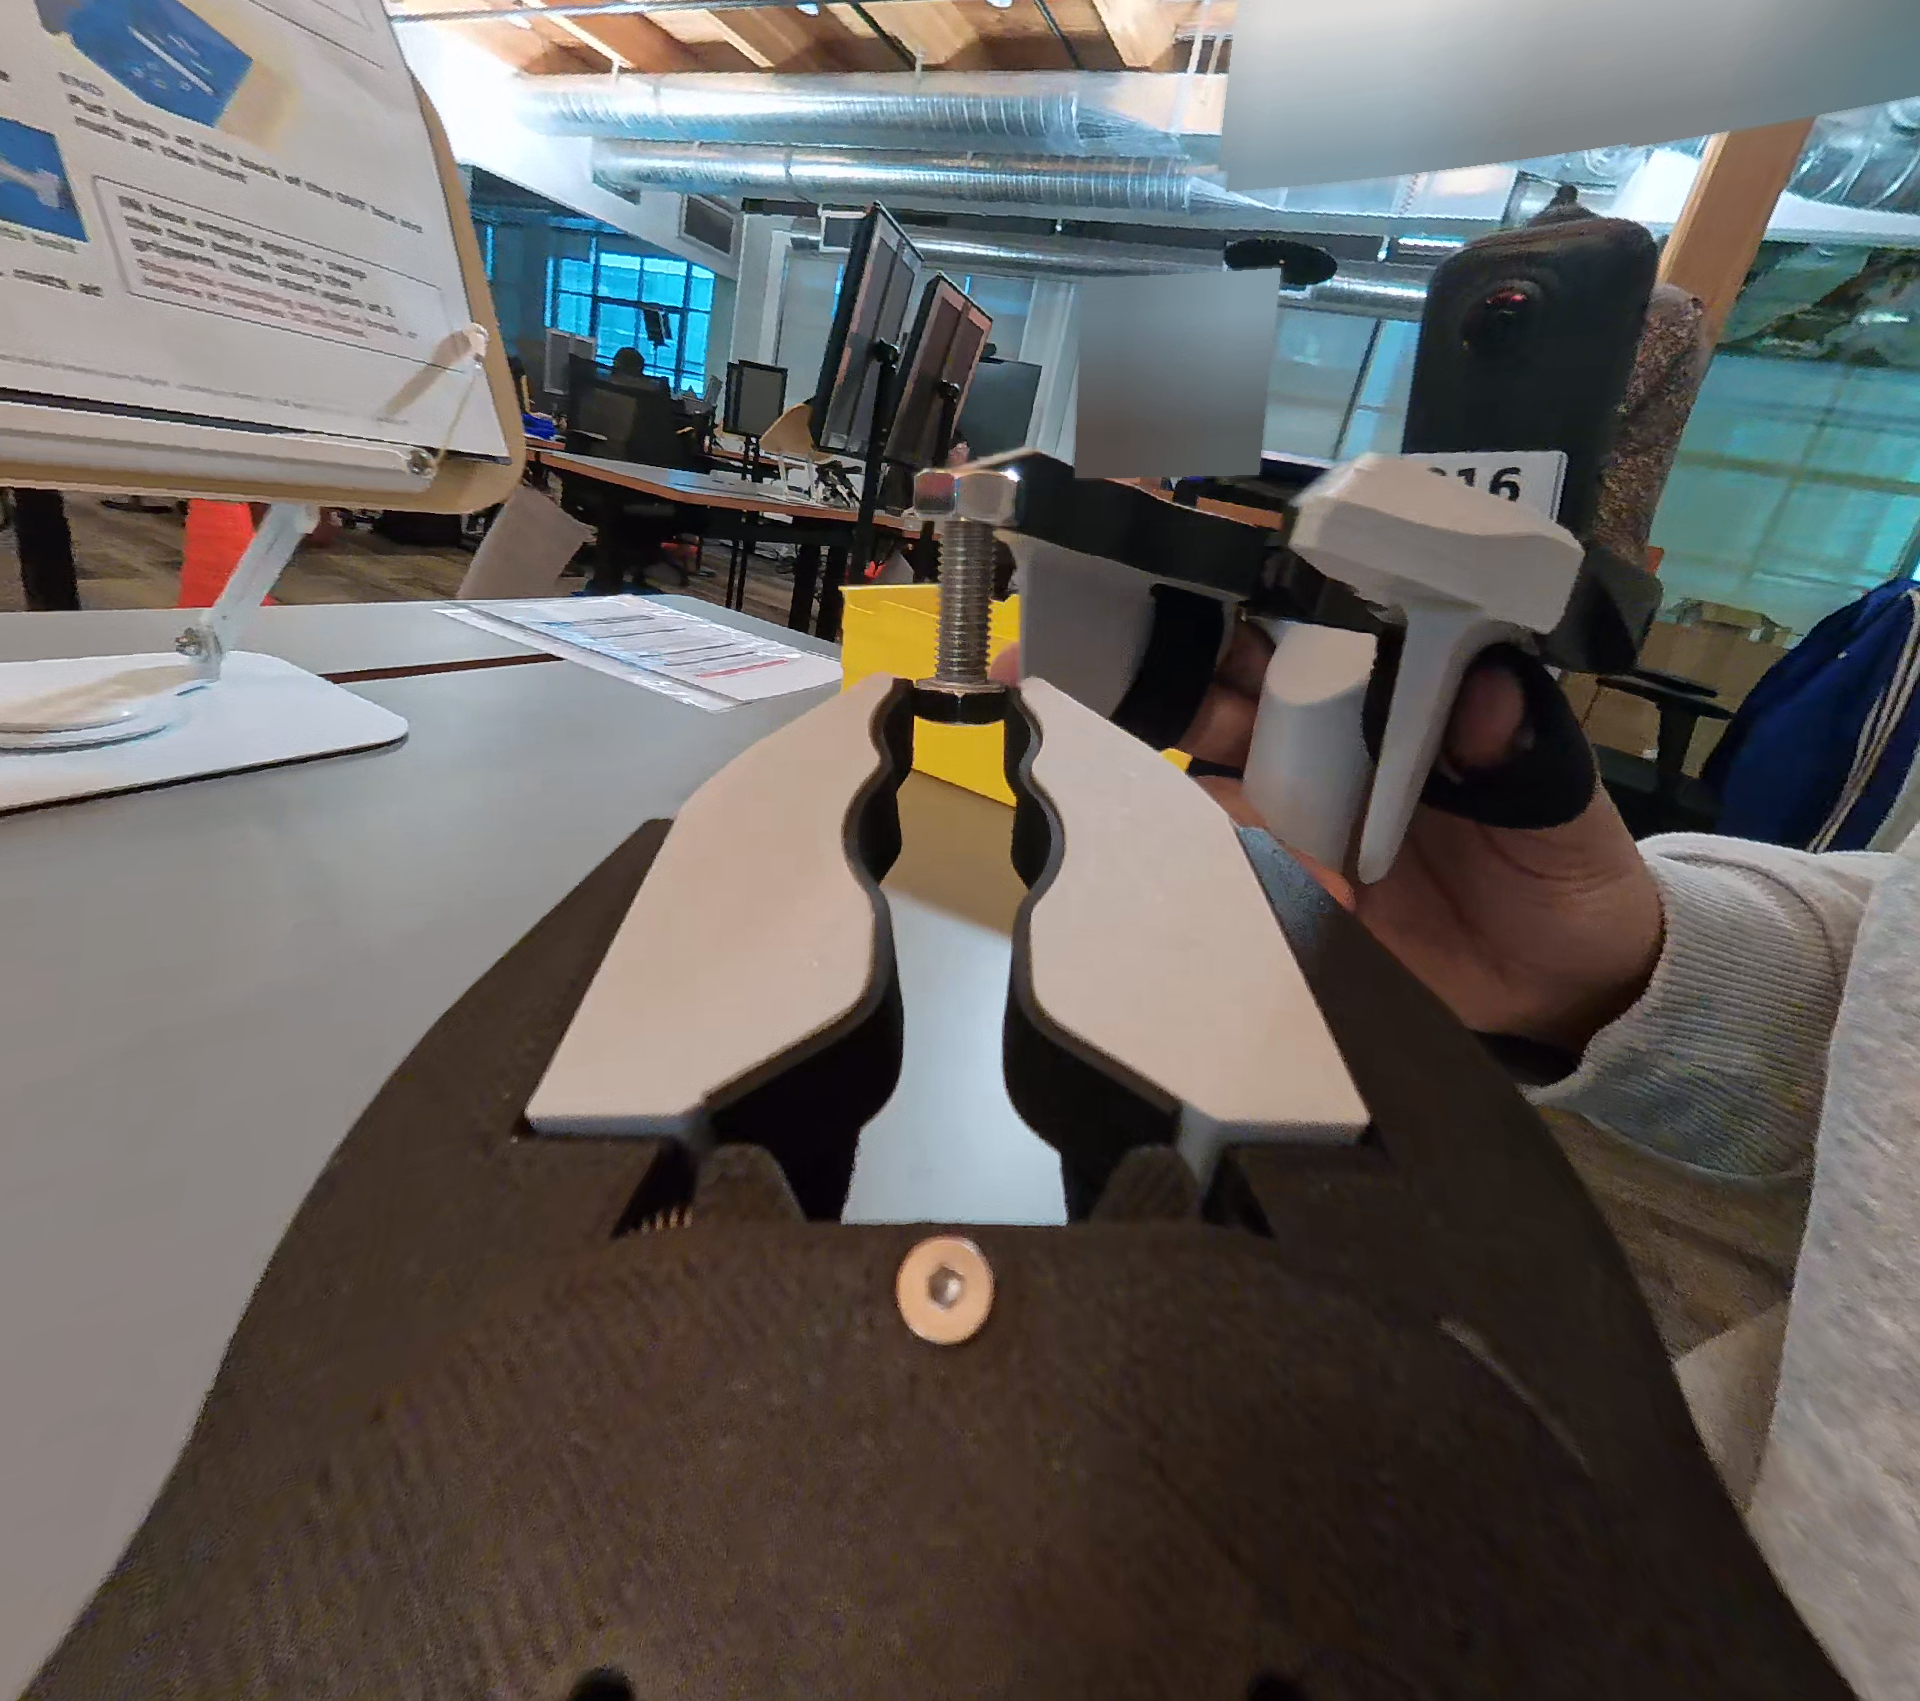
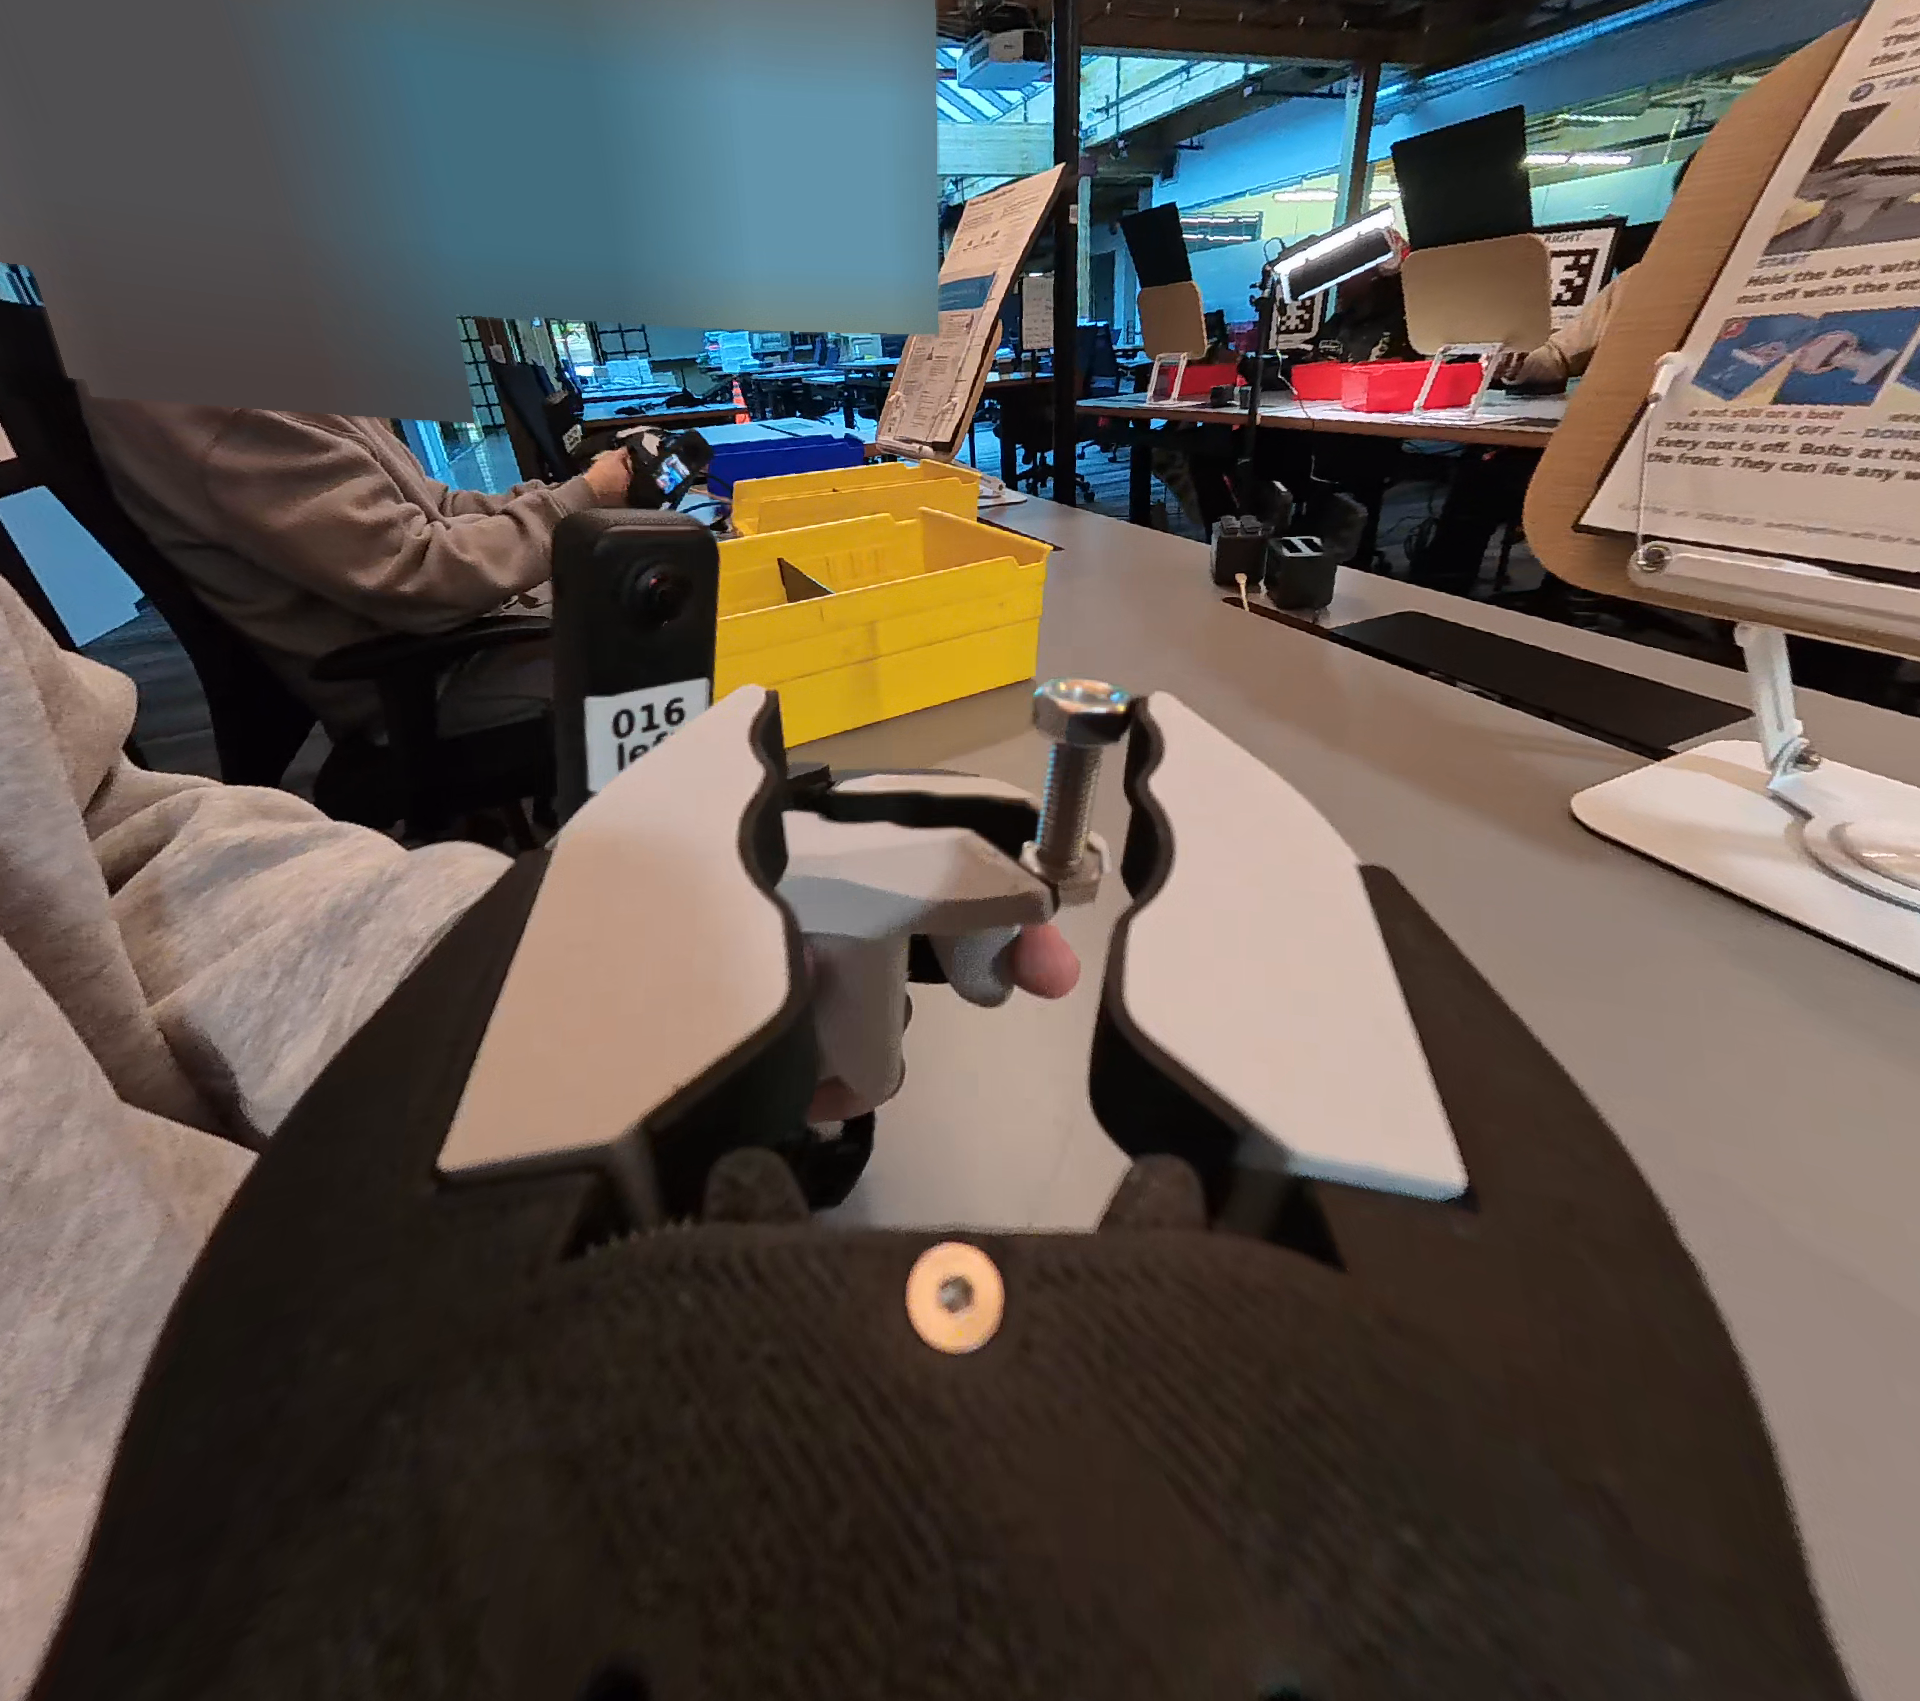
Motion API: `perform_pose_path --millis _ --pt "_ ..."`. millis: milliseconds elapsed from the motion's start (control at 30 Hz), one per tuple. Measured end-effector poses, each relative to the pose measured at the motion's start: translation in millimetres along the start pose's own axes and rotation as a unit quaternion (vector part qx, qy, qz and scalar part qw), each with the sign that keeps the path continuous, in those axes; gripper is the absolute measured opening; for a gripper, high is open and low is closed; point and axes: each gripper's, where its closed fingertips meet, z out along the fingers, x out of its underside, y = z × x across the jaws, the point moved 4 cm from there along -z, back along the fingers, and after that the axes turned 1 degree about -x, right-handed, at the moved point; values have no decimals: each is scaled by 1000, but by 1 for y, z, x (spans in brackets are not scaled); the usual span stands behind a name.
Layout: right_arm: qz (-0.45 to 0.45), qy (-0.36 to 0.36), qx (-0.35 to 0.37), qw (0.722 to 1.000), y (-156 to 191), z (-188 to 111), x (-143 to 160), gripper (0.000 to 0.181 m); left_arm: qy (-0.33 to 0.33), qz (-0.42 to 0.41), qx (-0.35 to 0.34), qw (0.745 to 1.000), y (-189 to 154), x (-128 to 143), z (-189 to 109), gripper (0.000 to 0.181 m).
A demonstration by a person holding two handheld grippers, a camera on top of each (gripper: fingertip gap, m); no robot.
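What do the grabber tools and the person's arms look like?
Each gripper, left and right, has two flat pale grey fingers with wavy black inner edges, on a rough black body with one silver screw. Each has pale grey handle parts and carries a black camera with a white sticker. The person wears a light grey ribbed-cuff sweatshirt sleeve.

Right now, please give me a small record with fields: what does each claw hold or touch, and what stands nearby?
Left claw: shut on the nut at the lower end of the upright bolt
Right claw: open around the bolt head, beside one finger
Behind: yellow bin on grey table
Side: document stand
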Motion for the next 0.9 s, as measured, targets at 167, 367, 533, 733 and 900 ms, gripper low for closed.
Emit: perform_pose_path --millis 167,367,533,733,900 --pt "10 2 -19 1000 4 -1 3 57 -3 1 -16 1000 8 -3 -3 17" --pt "-27 0 14 1000 -4 -7 -1 56 2 4 -12 1000 8 -1 -2 17" --pt "-10 6 6 1000 -4 -4 4 64 8 6 1 1000 4 1 -2 17" --pt "-35 14 -2 999 4 -2 4 62 8 8 -7 1000 6 0 -2 17" --pt "-44 18 -5 999 7 -2 4 57 6 8 -8 1000 6 -1 -2 17"
